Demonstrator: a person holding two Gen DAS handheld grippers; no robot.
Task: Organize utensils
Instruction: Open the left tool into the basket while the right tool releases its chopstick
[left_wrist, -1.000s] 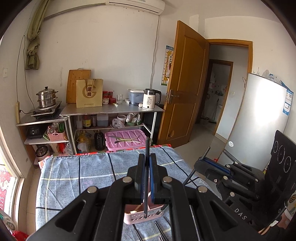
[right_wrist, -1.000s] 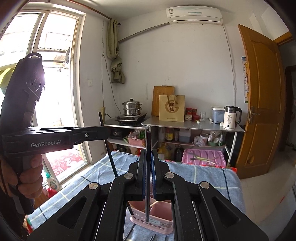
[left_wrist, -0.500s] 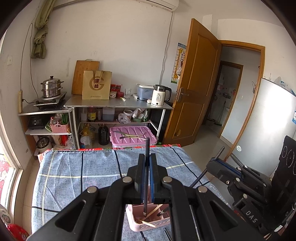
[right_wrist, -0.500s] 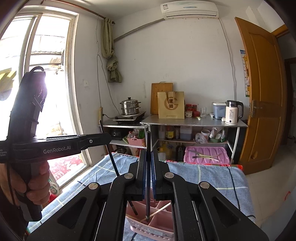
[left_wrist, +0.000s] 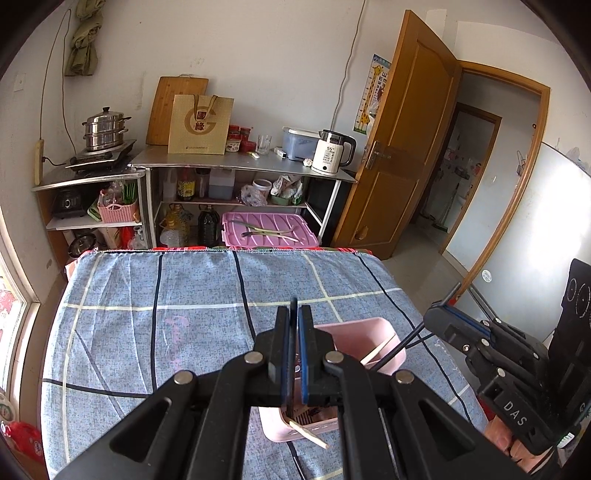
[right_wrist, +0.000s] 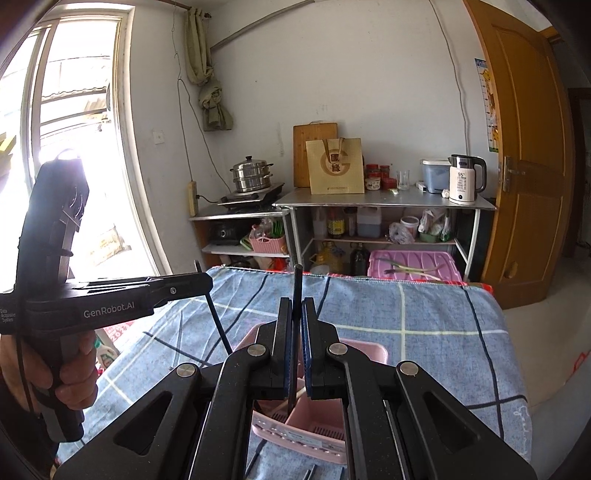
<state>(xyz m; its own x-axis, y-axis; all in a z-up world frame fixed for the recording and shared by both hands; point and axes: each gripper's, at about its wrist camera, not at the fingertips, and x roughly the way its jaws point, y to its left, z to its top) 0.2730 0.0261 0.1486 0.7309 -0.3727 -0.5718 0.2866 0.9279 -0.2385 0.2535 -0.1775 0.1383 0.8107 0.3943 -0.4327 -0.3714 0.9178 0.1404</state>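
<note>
1. Left tool (left_wrist: 293, 328): jaws together, clamped on one thin black chopstick (left_wrist: 293, 306). The stick stands upright between the blue pads, upper end poking above the tips, lower end reaching down toward the near compartment of the pink caddy (left_wrist: 373, 332).
2. Centre: the pink caddy sits on the blue checked cloth (left_wrist: 166, 302) covering the worktop. A pale wooden chopstick (left_wrist: 308, 435) already leans out over its near wall, another pale one lies slanted inside. Dividers are mostly hidden behind the tool bodies; I cannot tell which compartment each stick is aimed at.
3. Right tool (right_wrist: 296, 325): jaws together, clamped on a second black chopstick (right_wrist: 297, 284), also upright, its tip low over the caddy's inner divider. In the left view this stick crosses over the caddy's far-right corner.
4. Risk: both tools crowd the same small caddy, so the bodies may knock together or nudge it across the cloth.
5. Risk: a tip landing on a divider rim instead of in a slot would skid the stick out on release.
6. Risk: the grip on each stick is narrow; any tilt could let it pivot and drop onto the cloth.
</note>
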